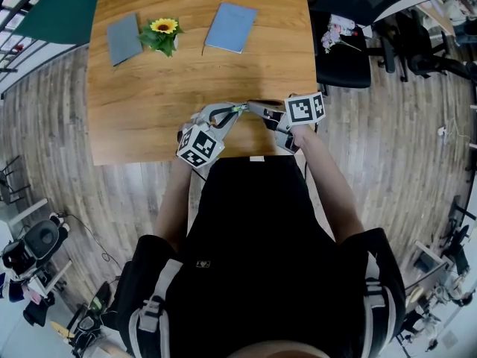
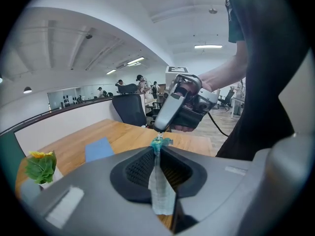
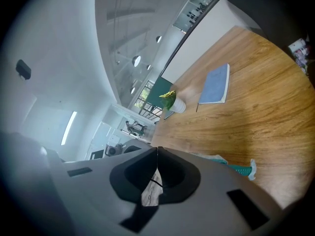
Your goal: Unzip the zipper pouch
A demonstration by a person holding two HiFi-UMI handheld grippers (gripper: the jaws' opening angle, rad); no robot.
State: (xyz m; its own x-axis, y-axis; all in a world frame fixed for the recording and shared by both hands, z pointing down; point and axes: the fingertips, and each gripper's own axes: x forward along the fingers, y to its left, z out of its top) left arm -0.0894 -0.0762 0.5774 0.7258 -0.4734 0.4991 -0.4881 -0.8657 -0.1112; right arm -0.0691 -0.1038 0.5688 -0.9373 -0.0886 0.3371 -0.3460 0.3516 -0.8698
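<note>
Gripping the zipper pouch (image 2: 160,191), the left claw (image 2: 157,150) faces the clenched right claw (image 3: 157,151) (whatever it pinches is unclear)

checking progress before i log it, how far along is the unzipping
Done: the left gripper is clamped on the clear pouch just below its teal zipper. In hand: the right gripper, jaws together, seems to pinch the zipper pull at that end. To do: the whole slide. The visible zipper stretch looks closed, so unzipping has not started.
</note>
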